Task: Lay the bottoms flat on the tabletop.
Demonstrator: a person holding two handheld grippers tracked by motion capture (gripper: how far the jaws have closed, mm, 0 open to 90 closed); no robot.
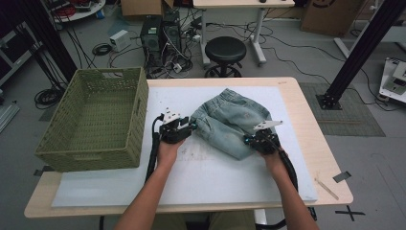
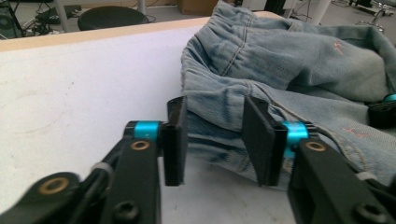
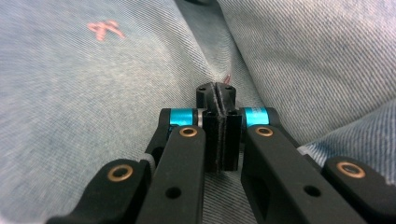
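From the high view, a pair of light blue denim shorts lies folded on the white mat that covers the worktop, a little right of the middle. The long axis of the shorts runs on a diagonal, from the gathered waistband at the far side down toward the near right, where the leg hems lie. The left gripper sits at the near left edge of the denim, pointing right toward it, and the right gripper rests on the near right corner of the fabric, pointing left. A green woven basket stands on the left end of the worktop, well apart from the shorts, and a black stool stands on the floor beyond the far edge. In the left gripper view, the gripper has its fingers spread, with a folded edge of the shorts lying between them; the pads stand just beside the cloth on either side and do not press it. The denim rises in a heap to the right, its seams running away from the camera. In the right gripper view, the gripper has its fingers pressed together, tips down in a crease of the shorts; whether any cloth is caught between the pads I cannot tell. A small orange embroidered mark shows on the denim at upper left.
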